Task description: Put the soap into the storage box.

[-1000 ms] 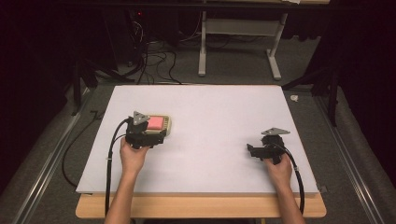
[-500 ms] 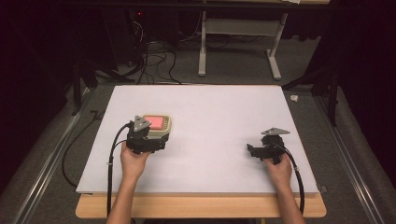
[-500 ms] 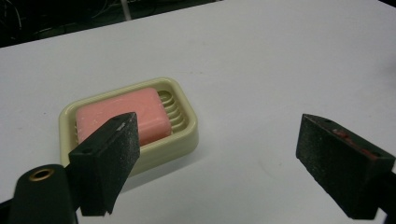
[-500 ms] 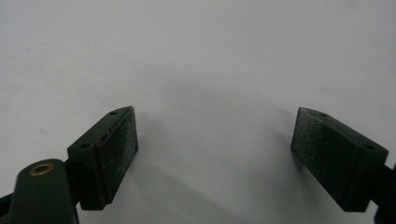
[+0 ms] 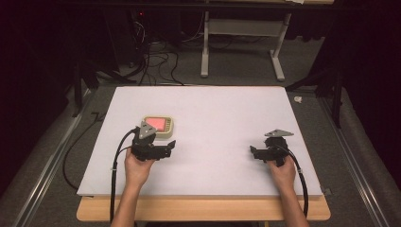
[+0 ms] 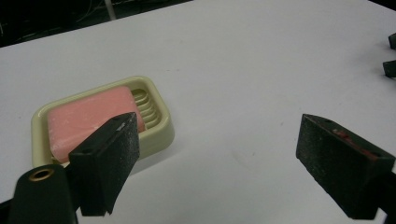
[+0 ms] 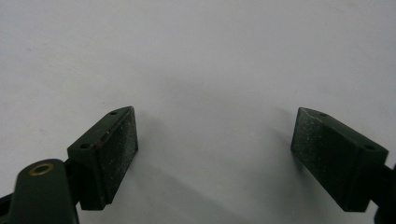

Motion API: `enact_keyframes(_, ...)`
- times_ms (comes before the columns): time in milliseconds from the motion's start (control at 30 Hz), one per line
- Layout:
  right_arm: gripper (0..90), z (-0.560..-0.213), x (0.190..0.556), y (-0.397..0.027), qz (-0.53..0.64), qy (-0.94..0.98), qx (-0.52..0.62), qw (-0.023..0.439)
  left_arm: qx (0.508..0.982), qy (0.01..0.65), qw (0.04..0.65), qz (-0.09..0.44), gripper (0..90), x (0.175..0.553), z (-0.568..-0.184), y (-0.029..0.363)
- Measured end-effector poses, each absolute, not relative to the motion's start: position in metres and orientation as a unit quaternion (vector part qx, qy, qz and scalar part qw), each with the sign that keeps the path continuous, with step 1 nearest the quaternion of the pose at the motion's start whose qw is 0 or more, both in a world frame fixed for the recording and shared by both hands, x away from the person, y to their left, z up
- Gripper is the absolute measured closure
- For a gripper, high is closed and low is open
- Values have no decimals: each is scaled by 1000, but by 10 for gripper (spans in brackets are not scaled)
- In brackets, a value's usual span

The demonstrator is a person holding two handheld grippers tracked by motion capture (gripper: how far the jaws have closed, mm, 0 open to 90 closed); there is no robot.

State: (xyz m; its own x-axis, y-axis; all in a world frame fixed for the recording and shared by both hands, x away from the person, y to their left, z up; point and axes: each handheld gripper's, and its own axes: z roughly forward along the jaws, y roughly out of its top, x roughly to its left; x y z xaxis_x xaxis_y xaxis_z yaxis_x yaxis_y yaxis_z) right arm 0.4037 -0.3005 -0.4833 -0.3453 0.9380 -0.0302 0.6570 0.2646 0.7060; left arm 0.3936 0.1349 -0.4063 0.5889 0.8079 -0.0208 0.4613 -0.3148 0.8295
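Observation:
A cream soap dish (image 5: 167, 134) holding a pink soap bar (image 5: 157, 124) rests on the white table (image 5: 222, 113), left of centre. My left gripper (image 5: 169, 149) lies just in front of the dish, jaws pointing right, open and empty. In the left gripper view the dish (image 6: 159, 128) and soap (image 6: 88, 116) sit behind the left jaw, outside the gap of the gripper (image 6: 217, 123). My right gripper (image 5: 253, 152) rests at the table's right, open, with bare table between its jaws (image 7: 212, 114); its jaws show at the left gripper view's right edge (image 6: 391, 54).
Each hand's black cable (image 5: 113, 175) trails off the table's front wooden edge (image 5: 203, 210). Beyond the table's far edge stand a grey frame leg (image 5: 204, 52) and loose cables (image 5: 151, 61) on the dark floor.
My left gripper has drawn back from over the soap dish toward the person and now lies in front of it. The dish has stayed put. The right gripper has not moved.

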Motion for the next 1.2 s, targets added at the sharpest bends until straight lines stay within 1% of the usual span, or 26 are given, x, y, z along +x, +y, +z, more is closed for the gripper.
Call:
enact_keyframes(467, 152, -483, 404, -300, 305, 761, 525, 230, 791, 396, 426, 190, 144, 386, -411, 130)
enact_keyframes(1200, 152, -483, 404, -300, 306, 760, 525, 230, 801, 381, 431, 165, 145, 380, -420, 112)
